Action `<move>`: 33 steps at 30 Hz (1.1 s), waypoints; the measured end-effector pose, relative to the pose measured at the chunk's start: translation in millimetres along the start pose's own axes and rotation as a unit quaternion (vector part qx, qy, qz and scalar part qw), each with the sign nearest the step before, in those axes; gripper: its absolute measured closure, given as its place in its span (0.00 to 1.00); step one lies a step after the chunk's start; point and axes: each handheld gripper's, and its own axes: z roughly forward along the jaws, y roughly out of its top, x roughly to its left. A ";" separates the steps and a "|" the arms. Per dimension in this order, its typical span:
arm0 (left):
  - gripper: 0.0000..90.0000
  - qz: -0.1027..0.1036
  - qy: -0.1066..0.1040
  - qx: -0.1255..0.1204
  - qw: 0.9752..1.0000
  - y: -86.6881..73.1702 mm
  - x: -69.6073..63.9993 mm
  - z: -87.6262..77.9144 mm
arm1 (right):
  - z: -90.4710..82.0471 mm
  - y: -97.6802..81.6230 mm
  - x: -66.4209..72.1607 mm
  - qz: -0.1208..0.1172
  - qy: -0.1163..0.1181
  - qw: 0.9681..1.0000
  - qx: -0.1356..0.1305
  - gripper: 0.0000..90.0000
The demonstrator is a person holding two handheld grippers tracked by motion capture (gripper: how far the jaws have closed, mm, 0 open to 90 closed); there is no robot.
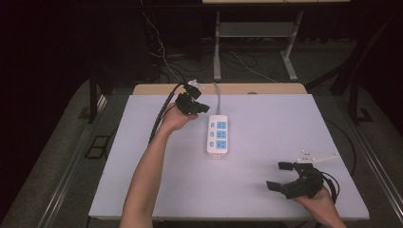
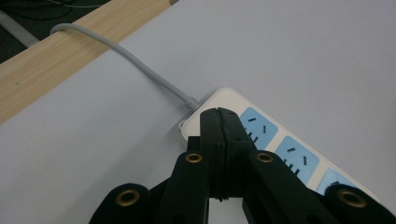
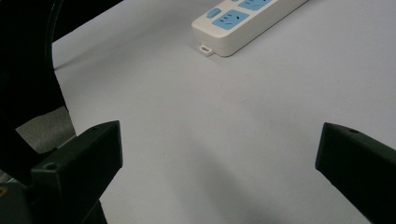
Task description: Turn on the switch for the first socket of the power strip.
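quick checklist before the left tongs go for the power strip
1. Left tongs shut with nothing between them: ok.
2. Left tongs hang over the cord end of the power strip; contact: cannot tell.
3. Power strip lies flat on the table, blue sockets up: ok.
4. Grey cord runs off the far table edge, untangled: ok.
5. Right tongs open, well away from the strip: ok.
6. Sockets have nothing plugged in: ok.

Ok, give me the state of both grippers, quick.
Left gripper: shut, empty, over the power strip.
Right gripper: open, empty.
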 end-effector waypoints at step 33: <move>0.99 -0.008 -0.035 0.044 0.998 -13.0 -0.2 43.6 | -0.8 -0.4 -0.5 -0.002 -0.003 1.000 0.001 0.00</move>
